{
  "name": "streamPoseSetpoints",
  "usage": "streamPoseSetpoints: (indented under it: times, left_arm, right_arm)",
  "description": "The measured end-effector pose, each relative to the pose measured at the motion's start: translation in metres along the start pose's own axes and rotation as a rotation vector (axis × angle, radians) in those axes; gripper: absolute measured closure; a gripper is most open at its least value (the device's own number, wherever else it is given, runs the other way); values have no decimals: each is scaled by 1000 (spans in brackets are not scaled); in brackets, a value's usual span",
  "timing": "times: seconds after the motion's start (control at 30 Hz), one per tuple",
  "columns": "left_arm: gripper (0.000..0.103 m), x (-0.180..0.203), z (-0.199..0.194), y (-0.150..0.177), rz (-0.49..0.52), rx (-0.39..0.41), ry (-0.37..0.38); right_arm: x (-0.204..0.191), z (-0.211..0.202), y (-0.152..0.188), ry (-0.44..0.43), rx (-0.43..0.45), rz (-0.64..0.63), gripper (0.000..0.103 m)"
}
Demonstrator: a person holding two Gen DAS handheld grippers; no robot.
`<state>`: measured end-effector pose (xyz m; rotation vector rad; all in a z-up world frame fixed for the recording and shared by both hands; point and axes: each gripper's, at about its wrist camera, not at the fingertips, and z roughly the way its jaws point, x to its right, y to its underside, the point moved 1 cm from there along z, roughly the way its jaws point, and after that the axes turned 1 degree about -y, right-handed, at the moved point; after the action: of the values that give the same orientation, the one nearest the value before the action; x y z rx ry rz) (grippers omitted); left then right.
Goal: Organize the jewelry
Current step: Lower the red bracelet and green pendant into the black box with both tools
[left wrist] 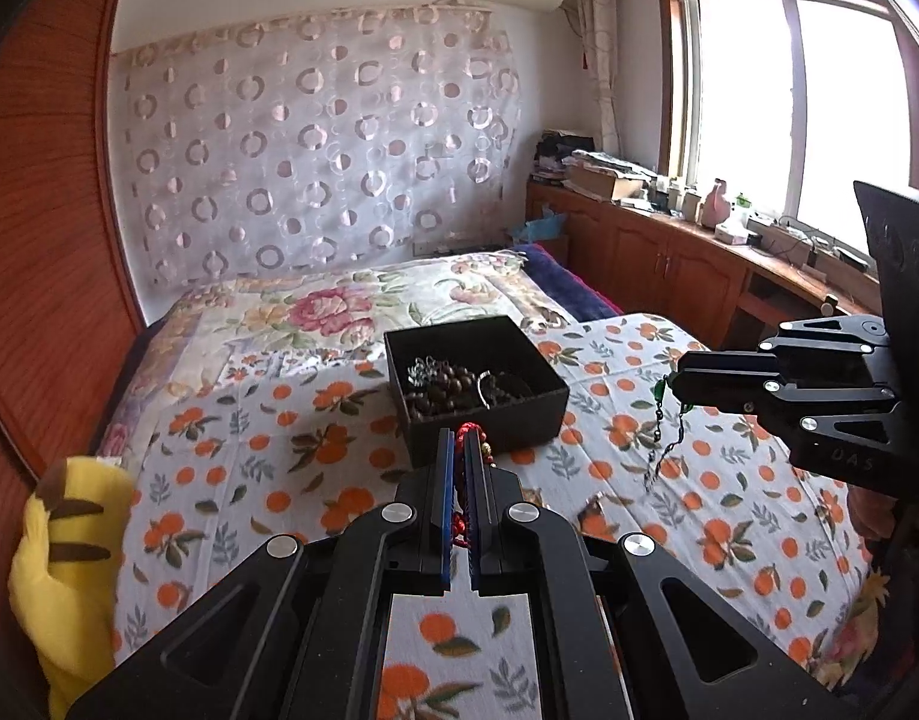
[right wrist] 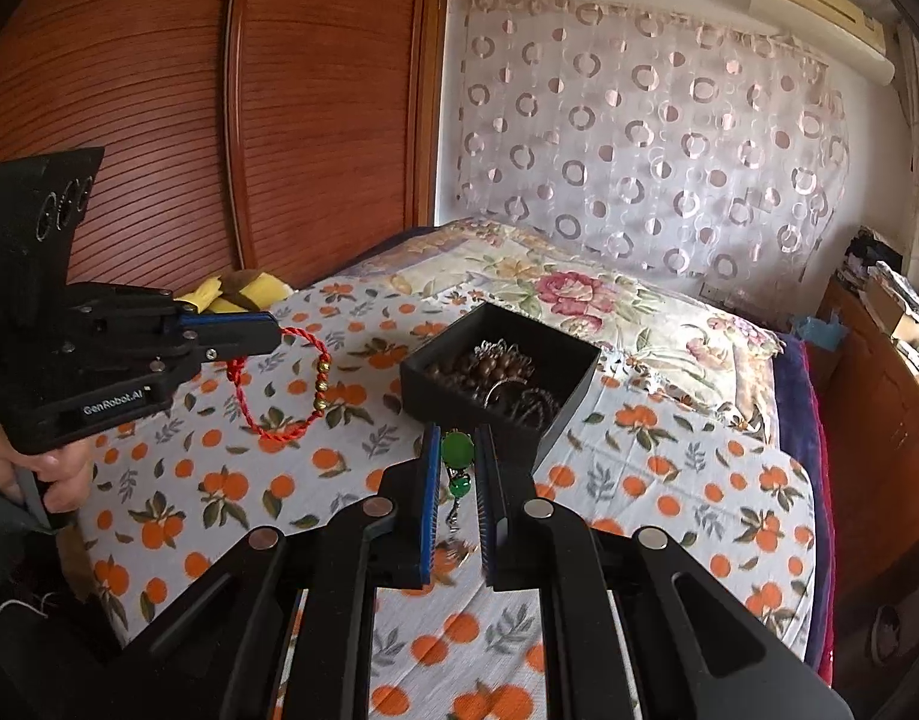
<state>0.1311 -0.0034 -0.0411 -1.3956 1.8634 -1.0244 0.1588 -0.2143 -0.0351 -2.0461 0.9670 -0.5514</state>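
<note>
The black box (left wrist: 477, 381) sits open on the bedspread (left wrist: 219, 480), holding brown beads (right wrist: 468, 369) and what looks like silver chain. The left gripper (left wrist: 457, 441) is clamped on a red cord bracelet (right wrist: 285, 387) (gold beads on it). The right gripper (right wrist: 457, 441) pinches a green pendant (right wrist: 457, 450), both near the box.

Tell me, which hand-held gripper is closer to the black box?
Left, narrowly. The left hand-held gripper sits at the black box front wall; the right hand-held gripper hangs off its side.
</note>
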Motion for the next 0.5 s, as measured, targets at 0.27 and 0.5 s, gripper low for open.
streamPoseSetpoints:
  times: [0.27,0.5]
  left_arm:
    - [101,-5,26,-26,-5,8,11]
    - [101,-11,51,-45,-10,7,14]
  right_arm:
    - [22,19,-24,-3,12,11,90]
    - [40,38,-50,-12,30,-1,90]
